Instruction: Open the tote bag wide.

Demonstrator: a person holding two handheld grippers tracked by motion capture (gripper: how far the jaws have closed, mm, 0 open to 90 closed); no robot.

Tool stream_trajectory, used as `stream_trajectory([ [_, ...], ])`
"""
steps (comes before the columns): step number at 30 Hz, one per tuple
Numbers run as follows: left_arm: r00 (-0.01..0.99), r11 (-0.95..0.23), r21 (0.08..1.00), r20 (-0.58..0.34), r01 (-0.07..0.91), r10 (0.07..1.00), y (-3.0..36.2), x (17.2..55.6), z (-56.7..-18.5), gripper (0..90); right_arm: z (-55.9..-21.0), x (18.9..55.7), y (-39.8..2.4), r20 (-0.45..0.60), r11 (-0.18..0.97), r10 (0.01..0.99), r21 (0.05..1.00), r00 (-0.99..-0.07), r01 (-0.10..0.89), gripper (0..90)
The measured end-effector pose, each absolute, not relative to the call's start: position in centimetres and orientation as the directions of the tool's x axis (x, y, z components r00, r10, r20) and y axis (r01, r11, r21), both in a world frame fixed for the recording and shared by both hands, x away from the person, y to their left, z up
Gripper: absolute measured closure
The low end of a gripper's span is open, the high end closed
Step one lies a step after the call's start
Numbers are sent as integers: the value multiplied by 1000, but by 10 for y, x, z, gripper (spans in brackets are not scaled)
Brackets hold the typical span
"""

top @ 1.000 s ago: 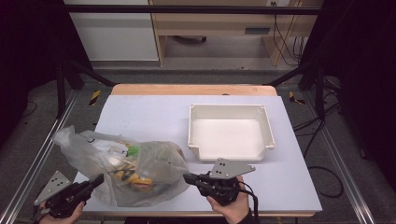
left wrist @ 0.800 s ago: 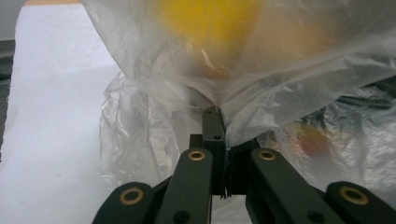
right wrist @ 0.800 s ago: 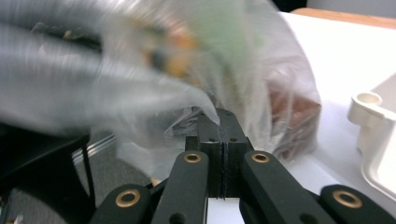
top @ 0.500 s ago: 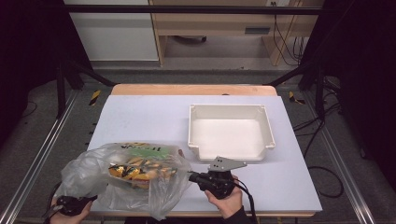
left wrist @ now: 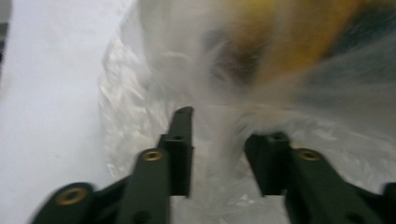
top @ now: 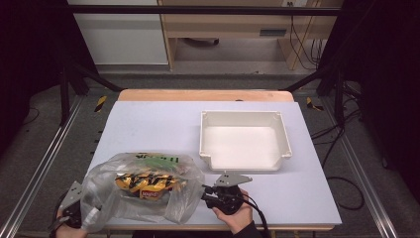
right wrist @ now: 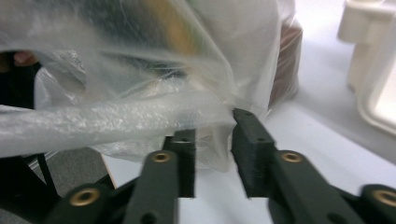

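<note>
- Left gripper at table's 7 o'clock corner: jaws just opened, spread, film of the plastic bag loose between pads, not pinched.
- Right gripper at 5 o'clock edge of bag: jaws just parted likewise, bag's rim draped across the gap, no squeeze.
- Bag set down on table near front edge, at 8 o'clock from white bin; apart from it.
- Judged: lowering done, release under way; moving packets to the bin perhaps left.
- Bag clear, crumpled, slumped; yellow-black snack packets and something green inside.

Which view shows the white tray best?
High view: the white tray sits whole on the table, right of the plastic bag, its inside bare. The right gripper view catches a blurred corner of it at the right edge, beyond the bag.
</note>
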State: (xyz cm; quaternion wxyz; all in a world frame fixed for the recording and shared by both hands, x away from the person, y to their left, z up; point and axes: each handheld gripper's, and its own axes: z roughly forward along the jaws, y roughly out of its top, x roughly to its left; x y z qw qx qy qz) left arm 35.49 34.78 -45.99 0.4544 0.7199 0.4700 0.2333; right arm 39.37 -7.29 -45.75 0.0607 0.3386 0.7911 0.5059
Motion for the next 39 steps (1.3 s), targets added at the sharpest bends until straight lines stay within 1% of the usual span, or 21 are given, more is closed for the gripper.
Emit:
stream_trajectory([
  [2,443,-105,898,-107,428,890,353,351,-452,477,-453,390,-78,237,248,590,856,-771,454,638],
  [5,455,-61,921,-132,384,881,358,344,-440,370,-446,383,-87,205,248,587,875,-783,415,586],
  [7,469,-61,931,-124,360,874,359,340,-434,322,-440,377,-94,204,234,581,885,-788,402,555],
  [9,470,-64,936,-114,347,875,359,338,-431,293,-437,375,-96,203,229,580,889,-789,397,541],
  [10,465,-45,946,-116,321,878,362,333,-424,277,-429,370,-103,197,217,578,899,-792,382,513],
  [13,462,-23,955,-121,295,879,364,329,-416,252,-420,365,-108,187,203,577,910,-795,362,487],
  [14,465,-14,961,-120,275,877,363,326,-411,238,-410,362,-113,181,183,580,922,-795,343,477],
  [15,474,-21,971,-97,237,875,360,321,-402,238,-405,360,-115,174,175,580,927,-796,331,475],
  [17,478,-30,975,-81,221,875,358,319,-397,235,-395,359,-118,165,156,579,939,-799,307,473],
  [18,491,-33,981,-67,191,869,352,318,-385,237,-387,359,-120,158,144,579,946,-800,291,473],
  [21,500,-45,986,-41,158,865,344,320,-375,280,-369,359,-119,136,132,577,958,-805,256,474],
  [24,498,-63,990,-9,128,867,339,323,-368,400,-353,360,-110,107,136,563,966,-819,220,473],
  [25,493,-76,990,6,122,870,338,324,-367,463,-349,360,-106,101,136,554,968,-826,209,471],
  [29,471,-106,983,24,148,882,336,325,-365,499,-338,363,-89,88,135,527,973,-846,186,461],
  [30,457,-109,981,24,161,889,336,325,-365,502,-335,367,-76,85,139,506,974,-858,179,452],
  [32,446,-112,981,30,160,895,337,325,-365,501,-334,368,-71,82,145,500,973,-862,177,450],
  [33,441,-115,980,32,162,897,337,324,-365,515,-334,370,-56,80,161,472,971,-878,176,446],
  [34,441,-115,980,32,162,897,337,324,-365,536,-334,370,-56,80,161,472,971,-878,176,446],
  [36,442,-111,975,16,191,897,337,324,-366,549,-335,372,-45,75,182,457,967,-886,176,447],
  [38,443,-112,971,6,213,897,336,322,-367,590,-340,375,-38,74,214,450,958,-890,188,483],
  [39,453,-114,969,1,221,891,336,322,-368,640,-343,375,-38,77,216,449,957,-890,192,512],
])
